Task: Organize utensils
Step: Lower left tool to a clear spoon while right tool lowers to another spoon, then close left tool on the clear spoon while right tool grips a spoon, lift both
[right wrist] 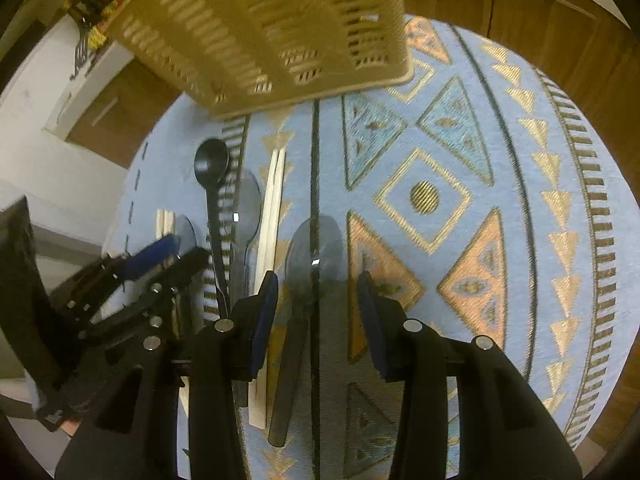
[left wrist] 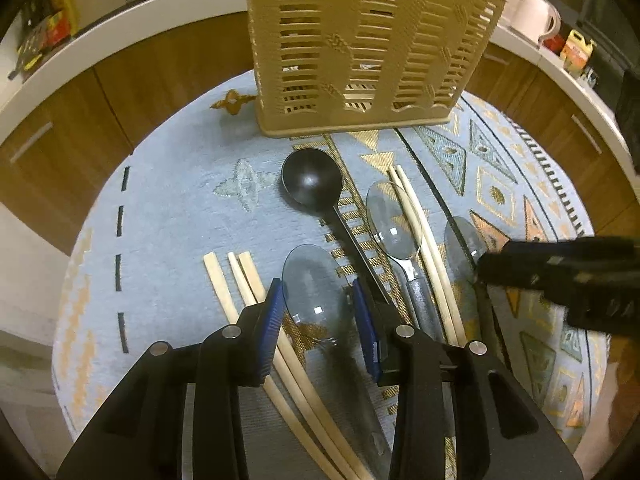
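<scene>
A beige slotted utensil holder (left wrist: pixel 360 44) stands at the far side of a round table with a blue patterned cloth (left wrist: pixel 172 216). In front of it lie a black ladle (left wrist: pixel 314 180), three metal spoons and several wooden chopsticks (left wrist: pixel 424 236). My left gripper (left wrist: pixel 318 312) is open, its blue pads on either side of the left spoon (left wrist: pixel 312 284). My right gripper (right wrist: pixel 316 300) is open over the right spoon (right wrist: pixel 316 252); it also shows in the left wrist view (left wrist: pixel 560 272). The middle spoon (left wrist: pixel 394 224) lies beside a chopstick pair.
Wooden cabinets with a white counter (left wrist: pixel 132 20) curve around the table. A white kettle (left wrist: pixel 534 16) and small packages (left wrist: pixel 576 52) stand on the counter at the right. More chopsticks (left wrist: pixel 240 280) lie left of my left gripper.
</scene>
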A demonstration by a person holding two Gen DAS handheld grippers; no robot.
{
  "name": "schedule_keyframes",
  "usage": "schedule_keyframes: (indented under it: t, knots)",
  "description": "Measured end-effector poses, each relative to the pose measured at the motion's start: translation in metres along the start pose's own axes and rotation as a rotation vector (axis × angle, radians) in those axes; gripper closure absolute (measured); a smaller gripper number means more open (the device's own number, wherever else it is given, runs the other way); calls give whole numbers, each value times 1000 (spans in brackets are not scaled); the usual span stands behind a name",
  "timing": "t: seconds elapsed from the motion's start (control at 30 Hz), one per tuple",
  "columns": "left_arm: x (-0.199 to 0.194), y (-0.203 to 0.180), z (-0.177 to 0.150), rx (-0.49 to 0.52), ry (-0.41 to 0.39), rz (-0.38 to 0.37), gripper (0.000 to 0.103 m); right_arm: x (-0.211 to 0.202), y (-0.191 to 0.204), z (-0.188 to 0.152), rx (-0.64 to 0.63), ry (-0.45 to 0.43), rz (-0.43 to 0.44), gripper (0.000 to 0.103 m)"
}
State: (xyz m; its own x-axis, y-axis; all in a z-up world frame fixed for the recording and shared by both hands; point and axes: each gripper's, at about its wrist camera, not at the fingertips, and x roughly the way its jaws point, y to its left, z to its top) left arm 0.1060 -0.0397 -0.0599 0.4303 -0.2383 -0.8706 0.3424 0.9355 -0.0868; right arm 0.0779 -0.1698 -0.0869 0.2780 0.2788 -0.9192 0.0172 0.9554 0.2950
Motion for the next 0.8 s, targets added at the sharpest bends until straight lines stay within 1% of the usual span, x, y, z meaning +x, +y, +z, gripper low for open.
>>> schedule_keyframes:
  t: [0.23, 0.4, 0.47, 0.5, 0.53, 0.6, 0.73, 0.8]
  knots:
    - [-1, 4, -3, 13, -16, -36, 70, 8, 20, 7, -45, 10, -110, 65]
    - [-6, 10, -6, 13, -26, -55, 70, 18, 43, 8, -101, -2, -231, 63]
    - [-7, 12, -7, 8, -29, -62, 70, 21, 50, 7, -134, -18, -271, 66]
    - [-7, 12, -7, 6, -31, -63, 70, 23, 54, 6, -154, -29, -286, 69]
    - [-6, 11, -7, 4, -33, -63, 70, 23, 55, 6, -161, -35, -282, 72]
    - [-7, 13, -8, -9, -38, -67, 70, 23, 55, 5, -162, -40, -273, 72]
    - [-10, 17, -9, -44, -57, -86, 71, 15, 43, -2, -148, -70, -207, 73]
    - [-11, 18, -8, -58, -71, -90, 71, 6, 34, -7, -139, -99, -162, 73]
